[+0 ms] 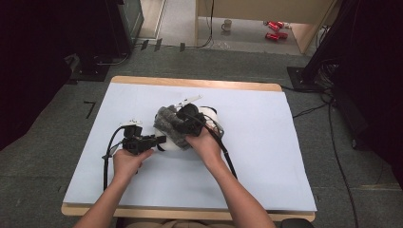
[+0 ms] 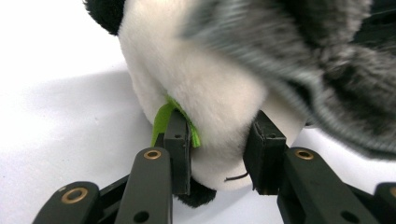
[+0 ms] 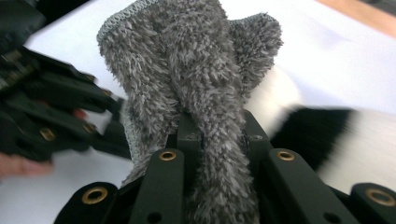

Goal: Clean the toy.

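**Grey cloth and plush toy, both gripped**

My right gripper (image 3: 212,135): jaws clenched on a fold of fuzzy grey cloth (image 3: 196,70), which stands up between them. My left gripper (image 2: 217,149): pads pressed into the white rounded end of a black-and-white plush toy (image 2: 205,84), beside a green tag (image 2: 163,119). Toy and cloth lie together mid-table on the white sheet (image 1: 266,142).
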Demonstrator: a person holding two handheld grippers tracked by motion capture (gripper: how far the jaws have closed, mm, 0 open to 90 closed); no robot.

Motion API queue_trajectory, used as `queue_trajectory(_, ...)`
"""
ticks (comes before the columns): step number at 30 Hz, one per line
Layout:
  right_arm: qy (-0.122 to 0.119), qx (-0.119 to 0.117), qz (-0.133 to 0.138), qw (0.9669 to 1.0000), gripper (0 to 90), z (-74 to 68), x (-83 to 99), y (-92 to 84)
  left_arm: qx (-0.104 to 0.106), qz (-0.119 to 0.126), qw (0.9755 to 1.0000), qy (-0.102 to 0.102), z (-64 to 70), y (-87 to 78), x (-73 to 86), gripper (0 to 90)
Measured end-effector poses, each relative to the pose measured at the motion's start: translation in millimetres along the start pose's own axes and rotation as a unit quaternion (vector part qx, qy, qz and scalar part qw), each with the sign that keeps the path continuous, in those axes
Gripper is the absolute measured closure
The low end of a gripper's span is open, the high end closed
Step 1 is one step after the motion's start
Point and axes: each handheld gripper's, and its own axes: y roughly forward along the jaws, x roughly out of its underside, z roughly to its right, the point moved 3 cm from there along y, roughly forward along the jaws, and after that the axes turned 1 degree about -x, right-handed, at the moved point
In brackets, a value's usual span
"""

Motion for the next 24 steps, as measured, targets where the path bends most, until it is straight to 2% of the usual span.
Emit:
queue_trajectory(2,0.006,0.009,0.001,0.9999,75.7,8.7,4.3,-8.1,0.001,0.000,1.0000,0.002,-0.2,0.3,-0.8,65.7)
queue_trajectory(7,0.039,0.009,0.020,0.9990,75.6,32.7,14.0,-31.1,0.007,-0.004,1.0000,0.005,-2.1,0.3,-3.9,65.6)
queue_trajectory(13,0.064,0.014,0.044,0.9969,75.6,52.1,28.2,-54.4,0.012,-0.008,0.9999,0.006,-4.8,1.5,-7.5,65.6)
queue_trajectory(19,0.097,0.013,0.064,0.9931,75.3,69.6,47.0,-69.2,0.017,-0.012,0.9998,0.006,-6.0,2.2,-8.9,65.4)
queue_trajectory(21,0.104,0.013,0.071,0.9919,75.2,73.2,52.2,-71.8,0.021,-0.013,0.9997,0.004,-6.9,2.5,-9.2,65.2)
queue_trajectory(24,0.106,0.019,0.066,0.9920,75.2,79.1,57.5,-76.0,0.021,-0.013,0.9997,0.000,-7.0,2.7,-9.4,64.9)
